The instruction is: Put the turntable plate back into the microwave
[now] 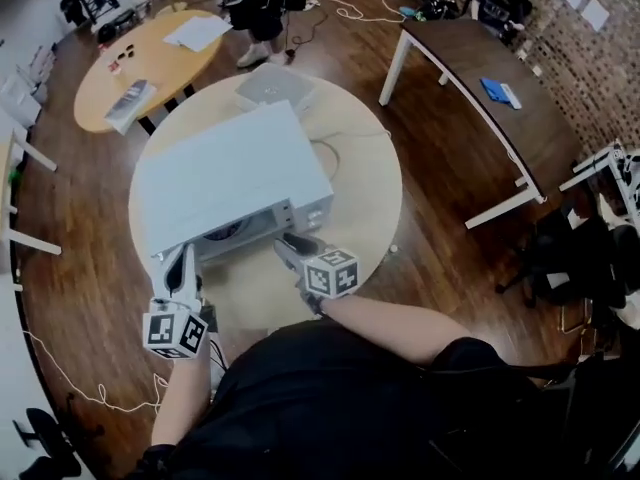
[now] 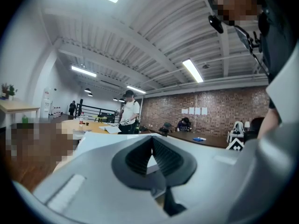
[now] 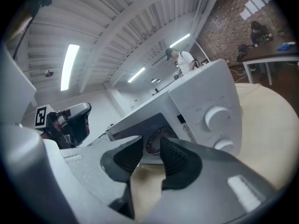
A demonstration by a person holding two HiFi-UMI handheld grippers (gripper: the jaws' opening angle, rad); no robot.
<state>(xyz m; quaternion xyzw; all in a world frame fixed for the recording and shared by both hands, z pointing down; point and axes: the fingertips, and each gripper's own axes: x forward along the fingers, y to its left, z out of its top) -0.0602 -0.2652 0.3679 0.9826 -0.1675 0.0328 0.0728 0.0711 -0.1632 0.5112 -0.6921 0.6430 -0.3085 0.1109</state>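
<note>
Head view: the white microwave [image 1: 220, 168] stands on the round worktop [image 1: 370, 188], its long side running across and its front facing the person. The left gripper [image 1: 185, 263] and right gripper [image 1: 290, 246] are both near that front.

Left gripper view: the pads meet at their tips, holding nothing.

Right gripper view: the jaws stand apart and empty. Between them, the round turntable plate [image 3: 154, 141] shows in the microwave's dark window, left of the knobs [image 3: 217, 117].
</note>
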